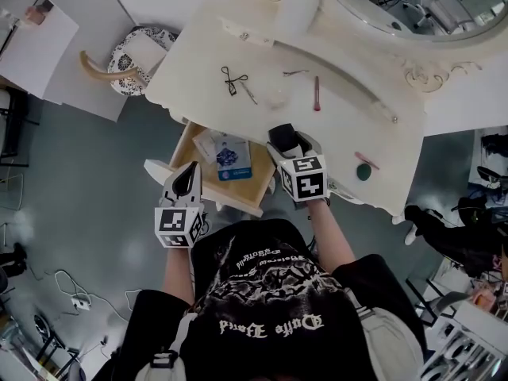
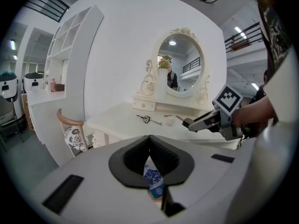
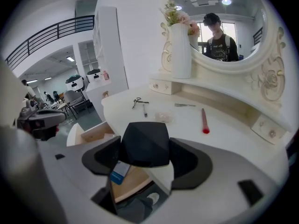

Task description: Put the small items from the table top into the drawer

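My right gripper (image 1: 284, 140) is shut on a black faceted box (image 3: 145, 143), held over the front edge of the white dressing table (image 1: 198, 86), beside the open wooden drawer (image 1: 238, 199). A blue and white packet (image 1: 232, 159) lies in the drawer. My left gripper (image 1: 189, 177) hovers at the drawer's left front corner, jaws together and empty. On the table top lie a pair of black scissors (image 1: 232, 79), a small clear item (image 1: 274, 98), metal tweezers (image 1: 295, 73), a red stick (image 1: 317, 94), a pink stick (image 1: 366, 160) and a green round piece (image 1: 363, 171).
A chair with a patterned cushion (image 1: 139, 54) stands left of the table. A white vase (image 3: 181, 45) and an oval mirror (image 3: 224, 27) rise at the table's back. The person's body is close against the table front, below the drawer.
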A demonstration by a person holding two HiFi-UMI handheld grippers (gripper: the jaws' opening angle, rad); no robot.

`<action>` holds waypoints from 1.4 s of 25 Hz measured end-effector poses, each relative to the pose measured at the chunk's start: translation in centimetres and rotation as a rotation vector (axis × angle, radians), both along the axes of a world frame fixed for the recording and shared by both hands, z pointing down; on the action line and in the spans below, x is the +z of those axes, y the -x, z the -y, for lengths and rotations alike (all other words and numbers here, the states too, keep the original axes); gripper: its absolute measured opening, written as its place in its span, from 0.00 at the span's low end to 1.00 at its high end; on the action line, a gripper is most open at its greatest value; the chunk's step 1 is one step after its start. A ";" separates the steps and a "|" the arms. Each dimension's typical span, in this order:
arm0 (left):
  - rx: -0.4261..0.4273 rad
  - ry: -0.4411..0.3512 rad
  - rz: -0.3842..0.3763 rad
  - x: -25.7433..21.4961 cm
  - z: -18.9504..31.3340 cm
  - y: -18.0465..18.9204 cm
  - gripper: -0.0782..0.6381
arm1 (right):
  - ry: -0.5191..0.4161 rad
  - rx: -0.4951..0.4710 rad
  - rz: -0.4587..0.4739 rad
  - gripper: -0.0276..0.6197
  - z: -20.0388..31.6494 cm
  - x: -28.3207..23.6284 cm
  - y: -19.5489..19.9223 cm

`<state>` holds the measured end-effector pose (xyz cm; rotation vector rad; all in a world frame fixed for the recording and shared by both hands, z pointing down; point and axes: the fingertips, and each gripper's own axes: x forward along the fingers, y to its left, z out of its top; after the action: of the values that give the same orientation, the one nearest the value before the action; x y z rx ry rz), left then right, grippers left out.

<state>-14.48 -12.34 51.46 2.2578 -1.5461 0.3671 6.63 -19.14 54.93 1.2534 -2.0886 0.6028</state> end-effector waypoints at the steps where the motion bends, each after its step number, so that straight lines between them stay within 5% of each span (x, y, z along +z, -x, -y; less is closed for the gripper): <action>1: 0.001 -0.002 0.000 0.0 -0.1 0.2 0.13 | 0.001 -0.018 0.002 0.55 -0.5 0.0 0.7; 9: 0.031 -0.016 0.000 -0.3 -0.9 0.9 0.13 | 0.005 -0.076 0.005 0.55 -3.1 0.2 4.0; 35: 0.038 0.043 0.052 1.1 -3.2 4.3 0.13 | 0.193 0.003 0.028 0.55 -5.2 8.5 8.8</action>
<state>-18.80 -9.12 52.60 2.2636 -1.5076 0.4691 -2.12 -13.90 63.40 1.1448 -1.9978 0.8060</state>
